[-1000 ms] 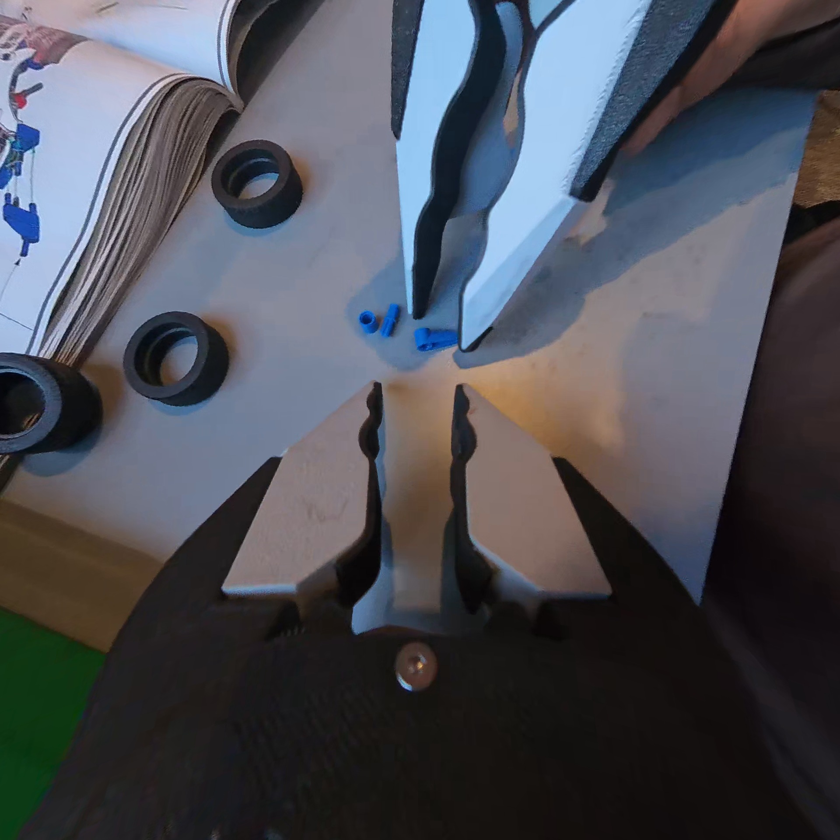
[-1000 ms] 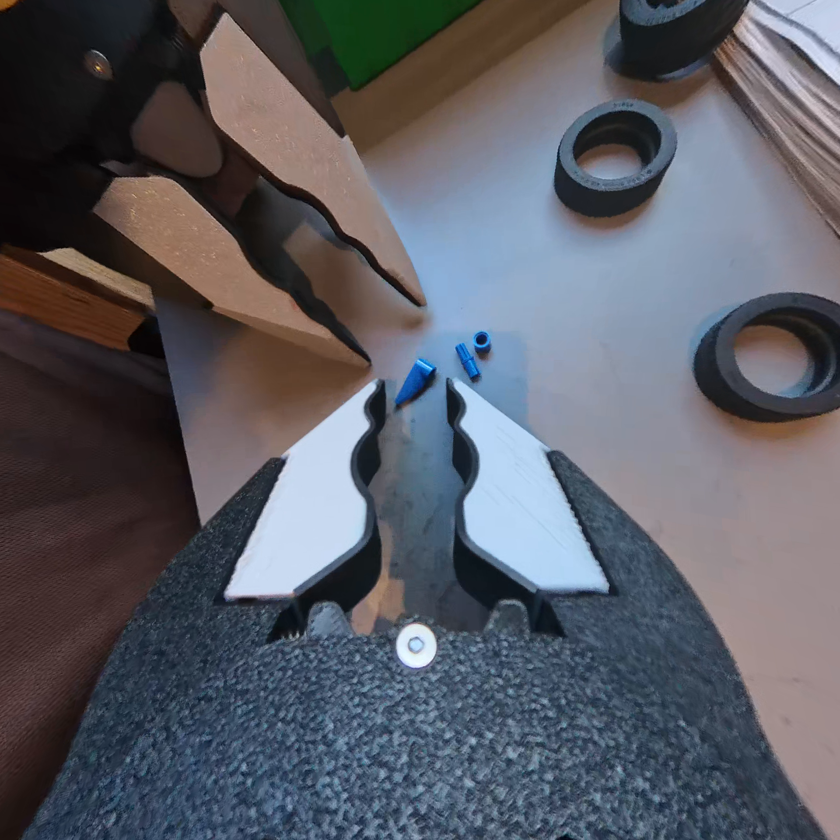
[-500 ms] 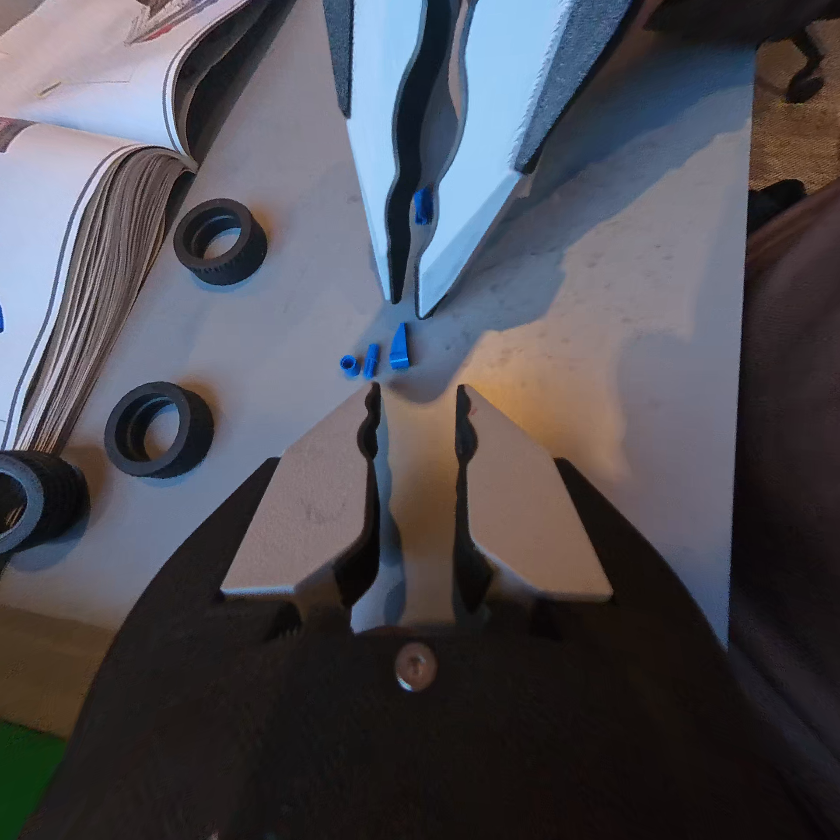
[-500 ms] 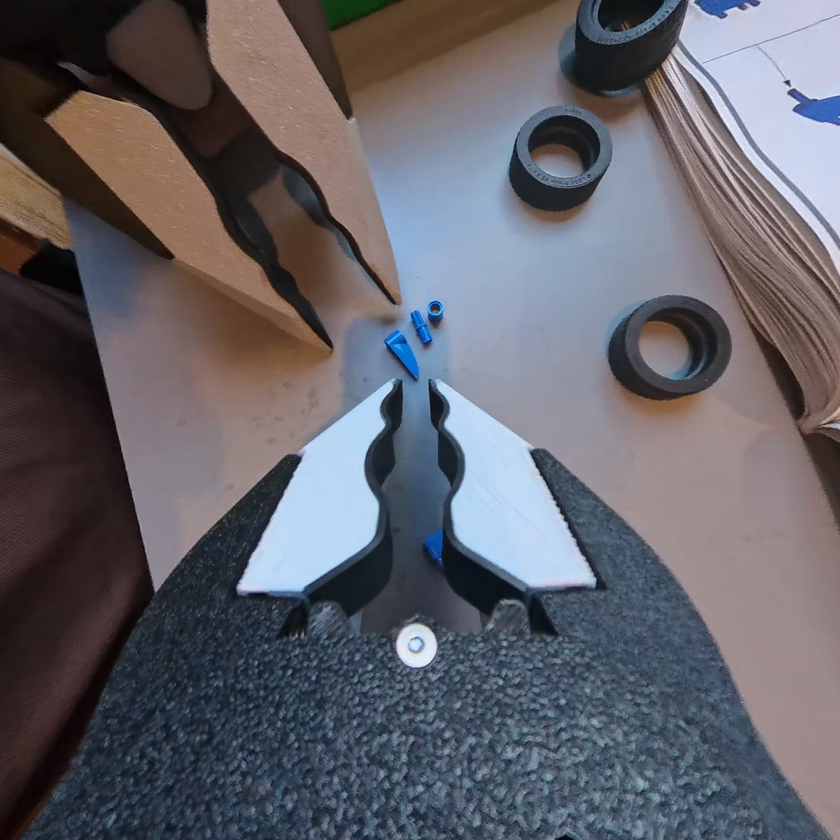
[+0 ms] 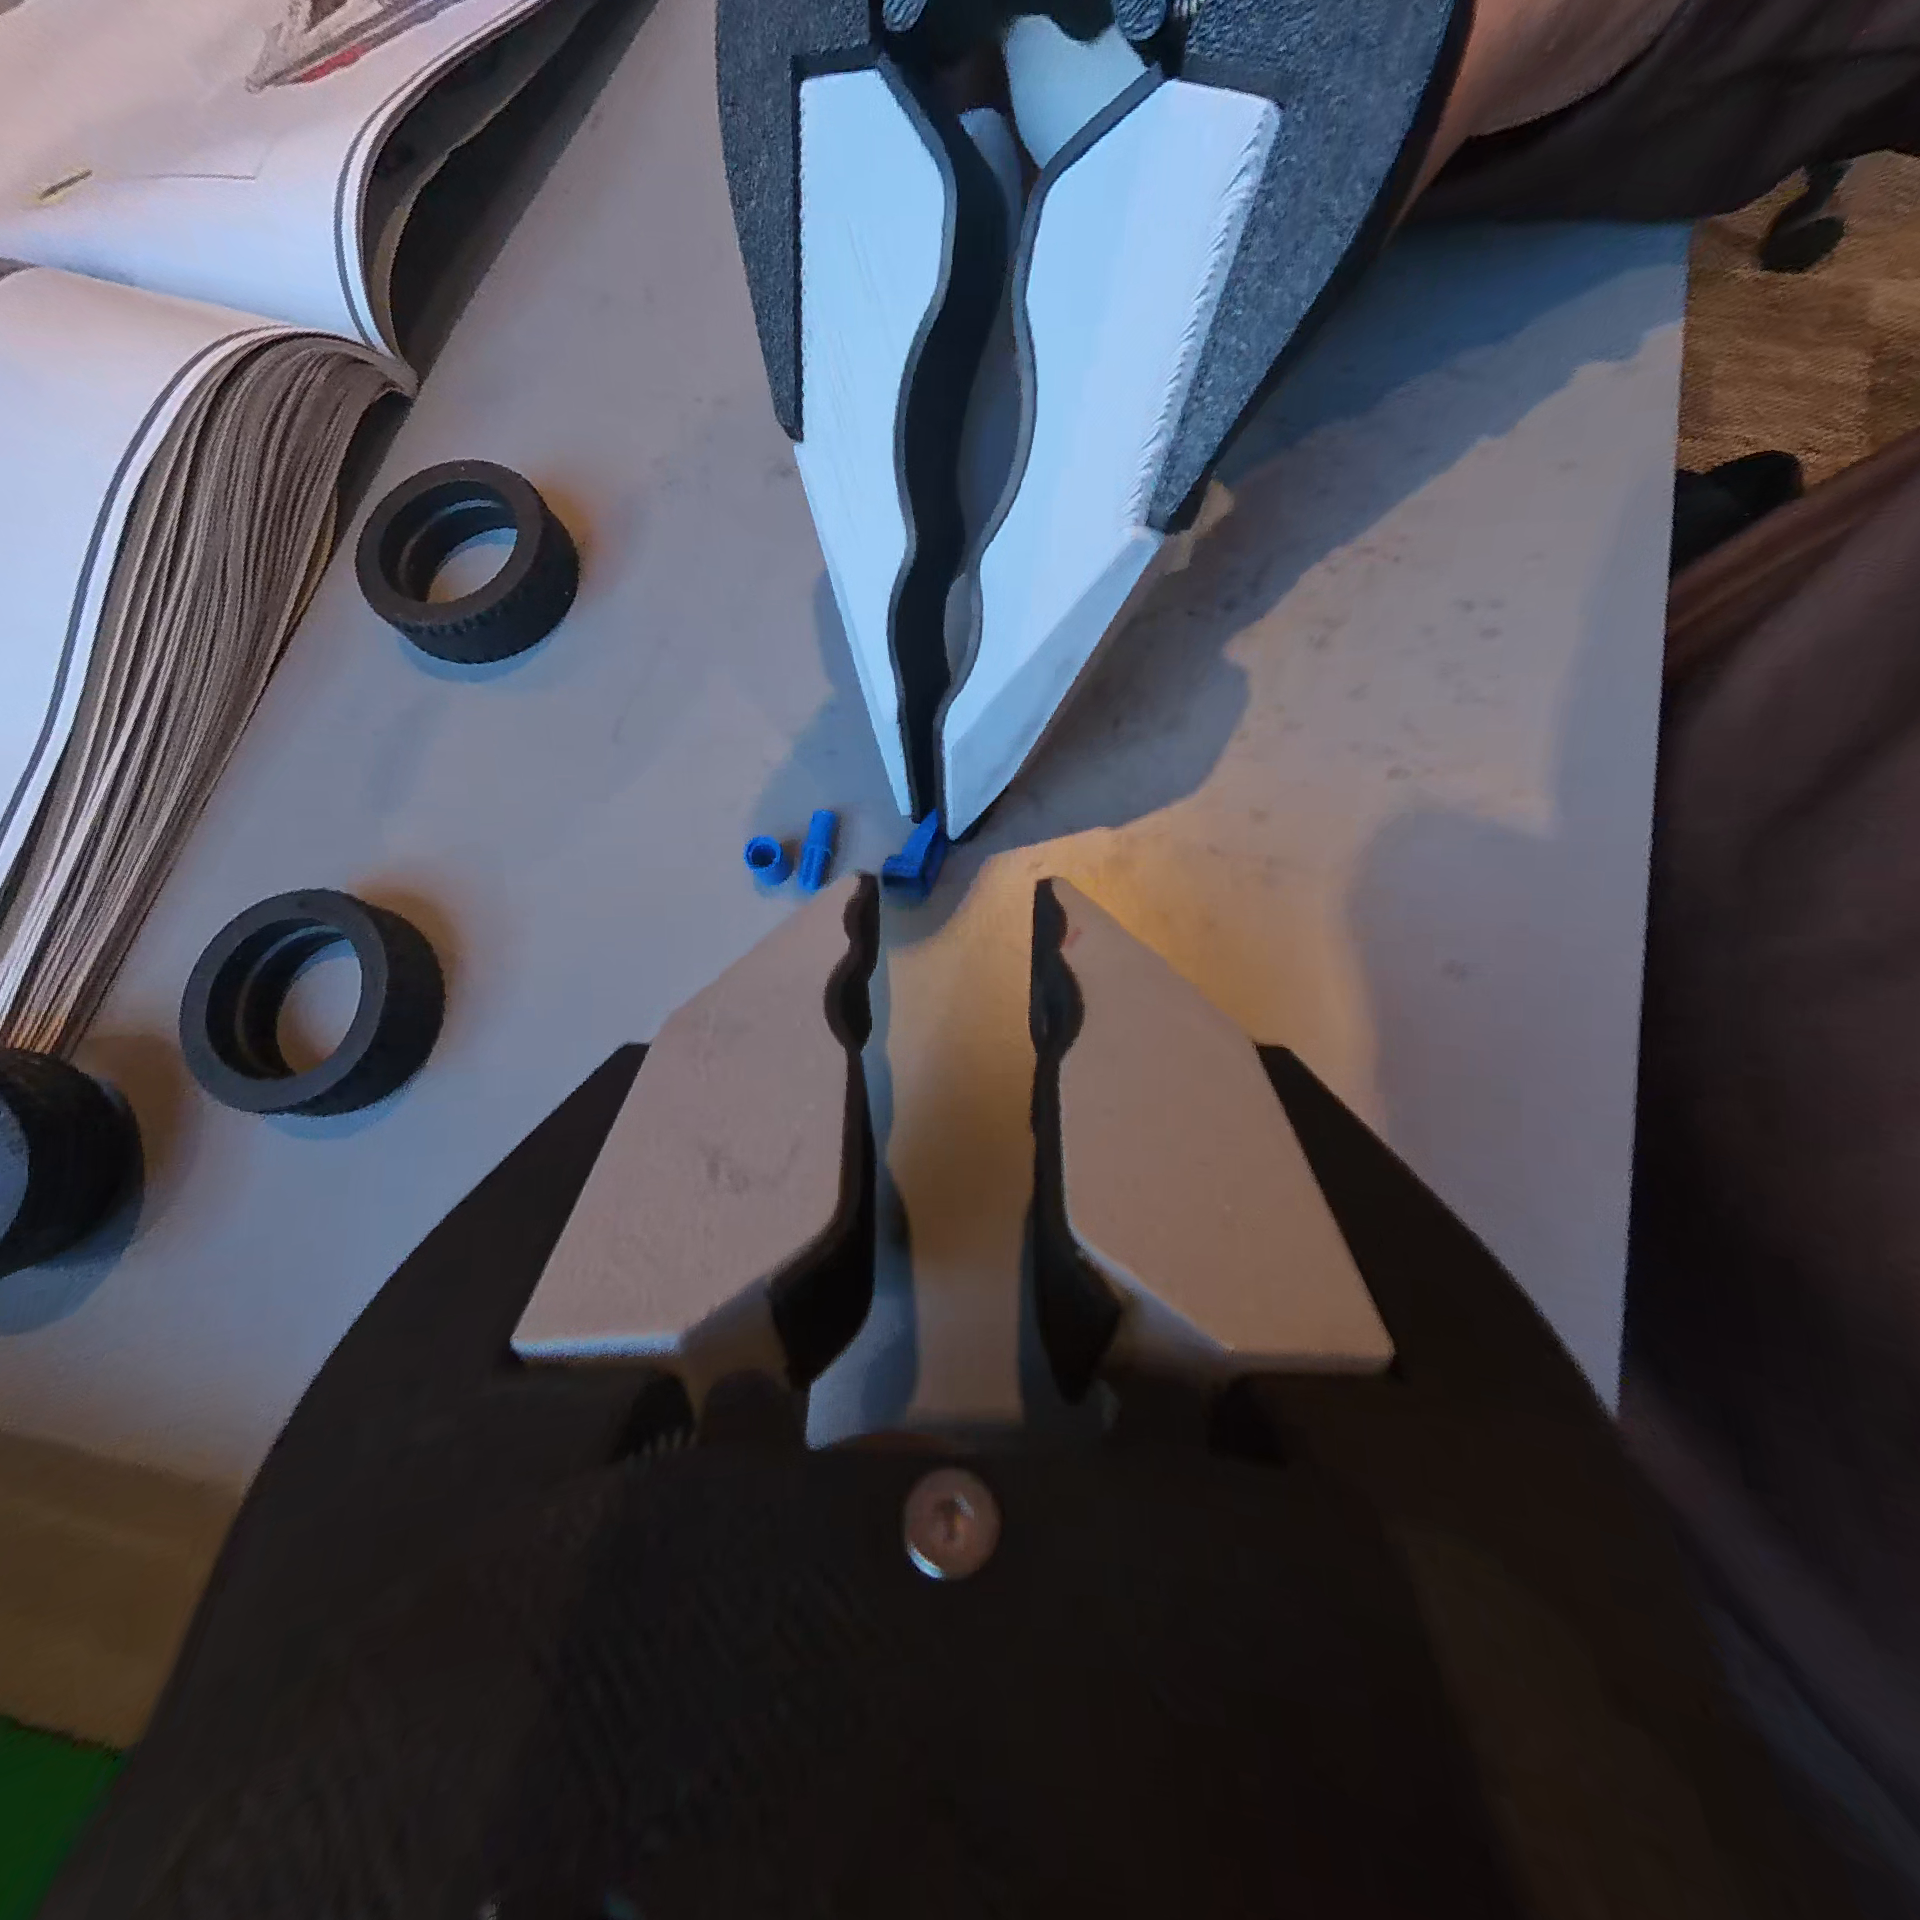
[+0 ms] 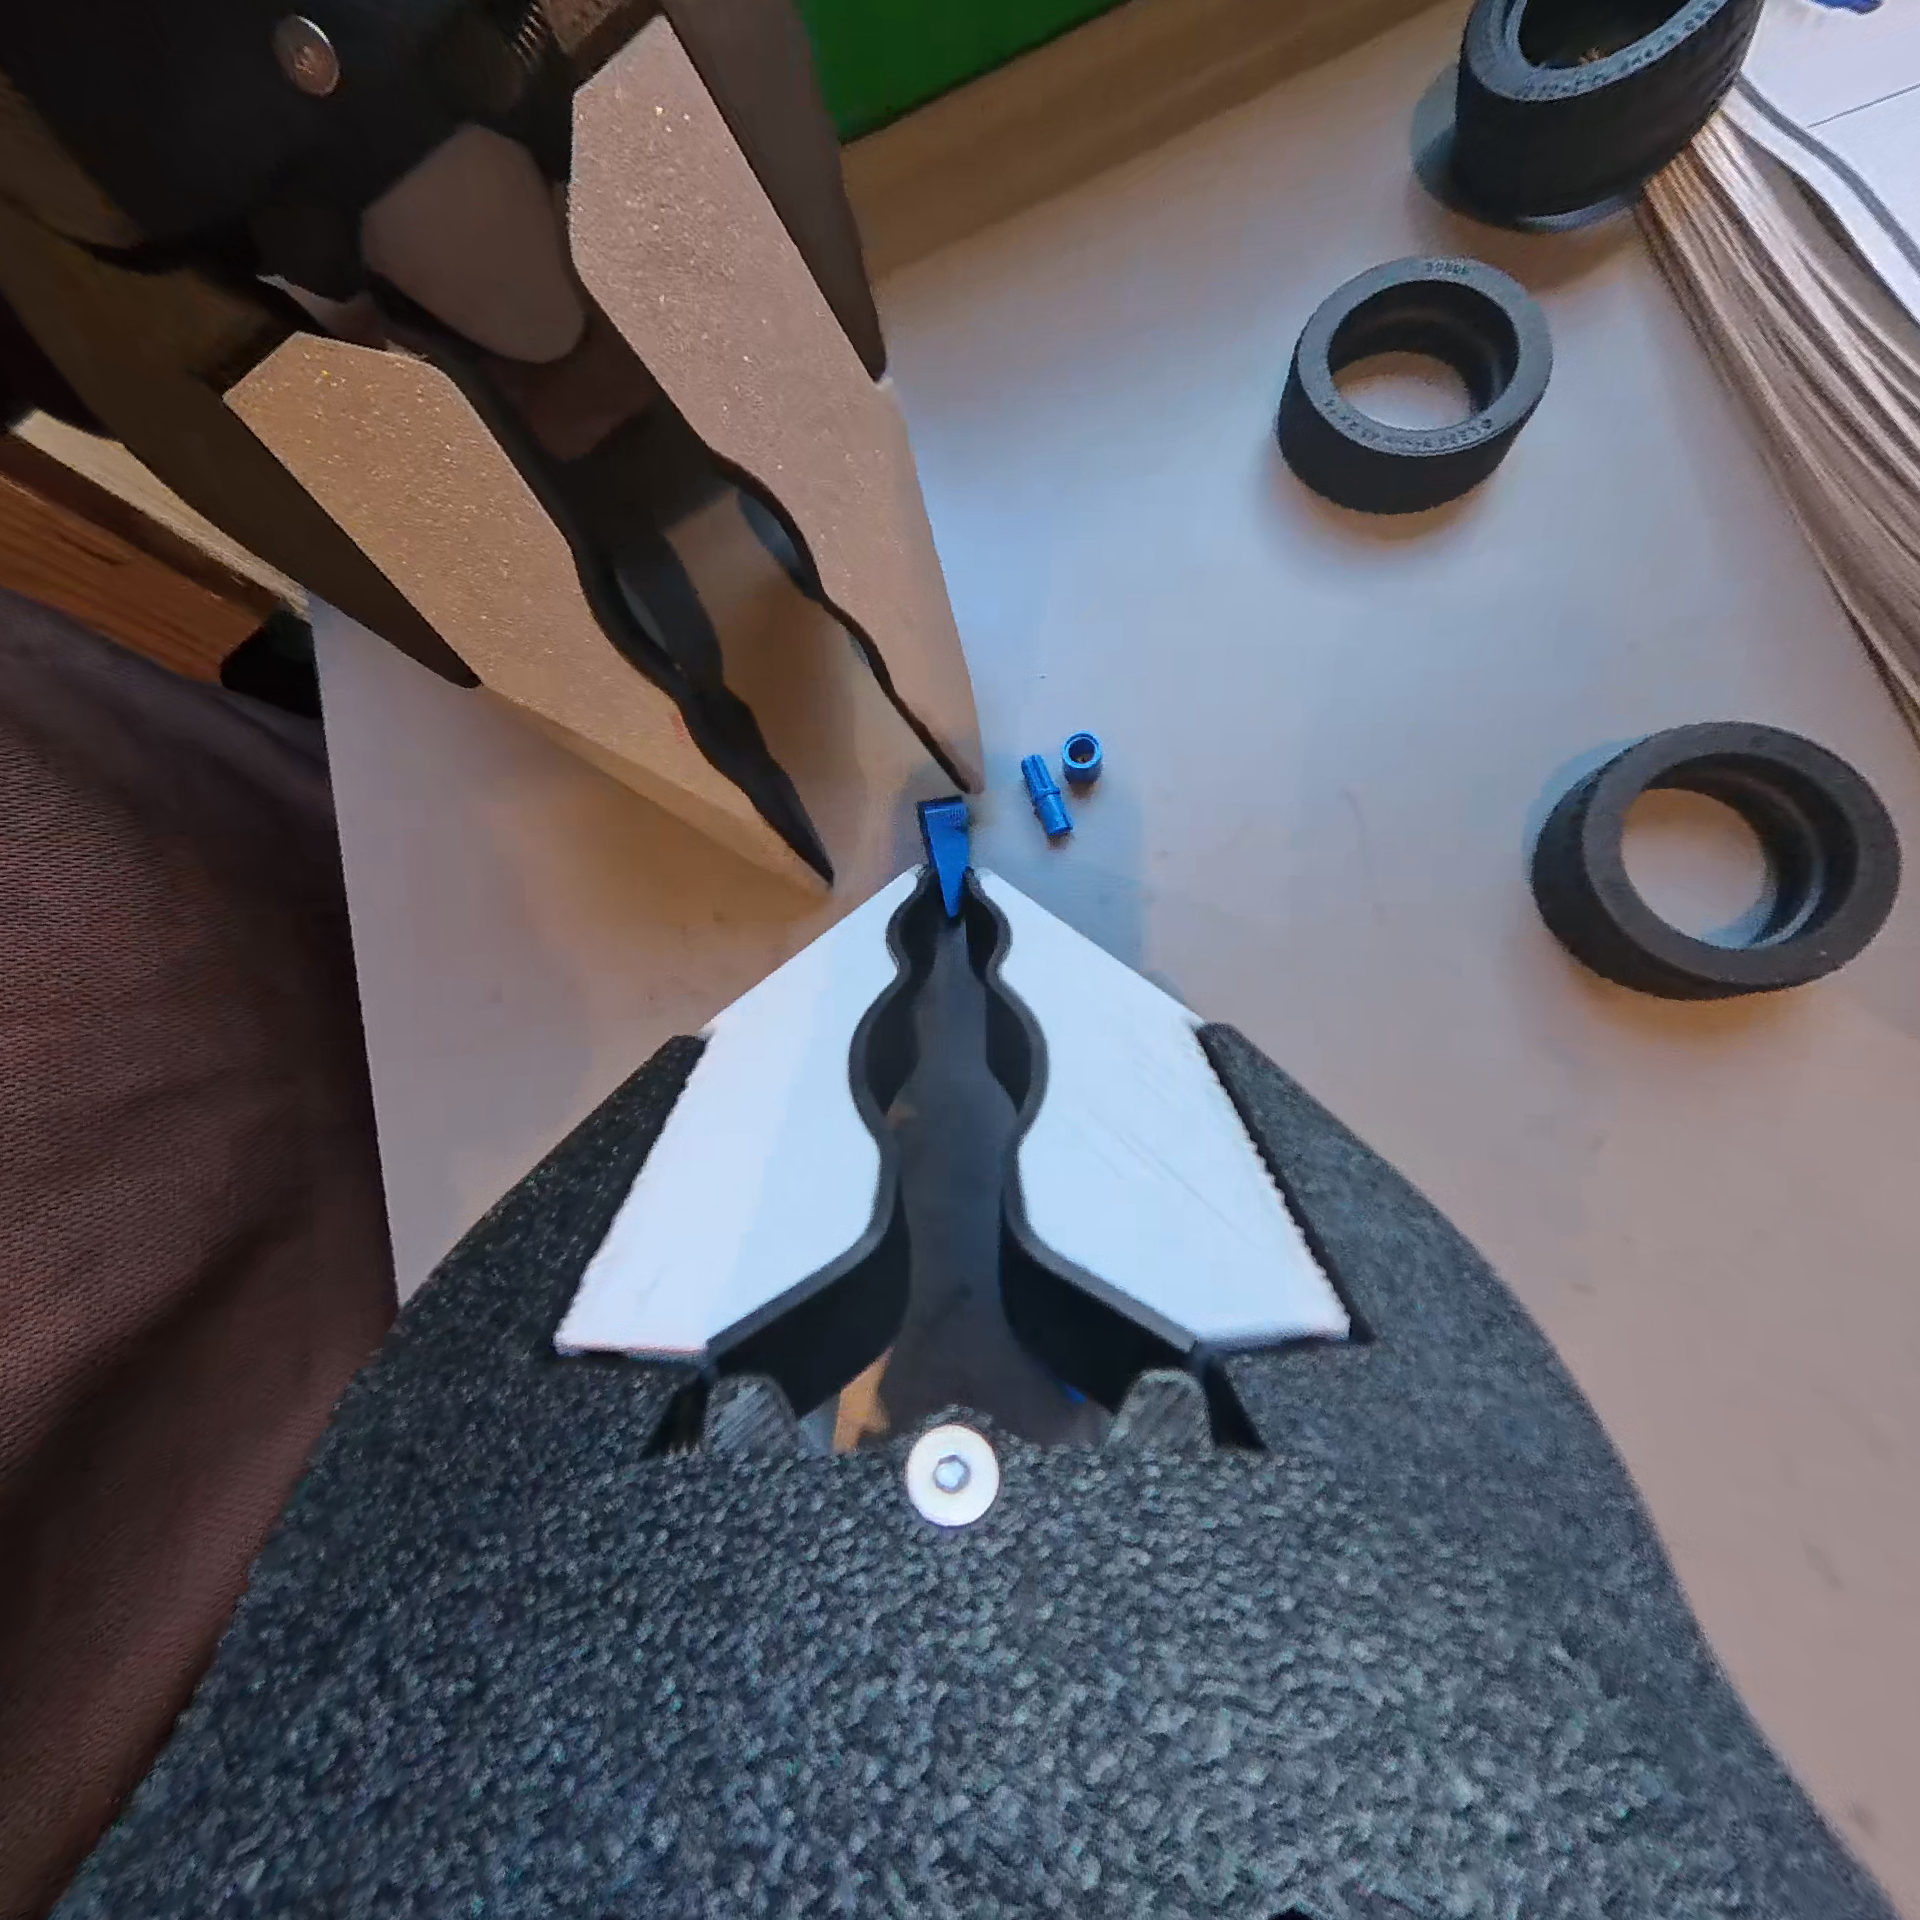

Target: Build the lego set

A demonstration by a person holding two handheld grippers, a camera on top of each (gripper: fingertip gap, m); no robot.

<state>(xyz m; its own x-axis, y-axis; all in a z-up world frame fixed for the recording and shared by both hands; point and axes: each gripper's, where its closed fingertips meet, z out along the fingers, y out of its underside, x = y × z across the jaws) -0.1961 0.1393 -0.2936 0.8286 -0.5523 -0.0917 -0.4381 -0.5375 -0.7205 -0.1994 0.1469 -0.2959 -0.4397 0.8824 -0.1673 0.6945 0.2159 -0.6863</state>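
The right tongs [image 6: 943, 878] pinch the tip of a small blue peg [image 6: 943, 831] near the desk [image 5: 1455, 831] edge; the left tongs [image 5: 954, 894] wait open. Lift straight and slowly: the hold looks slight, so twisting could flick it away

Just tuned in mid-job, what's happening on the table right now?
A person is working two handheld tools over a grey table. The right tool has pinched a small blue Lego piece at its very tips, its jaws closed on it. The left tool hangs open just opposite, gripping nothing. Two more tiny blue pieces, a pin and a bush, lie loose beside them. Three black tyres and an open instruction booklet sit off to the side, untouched.
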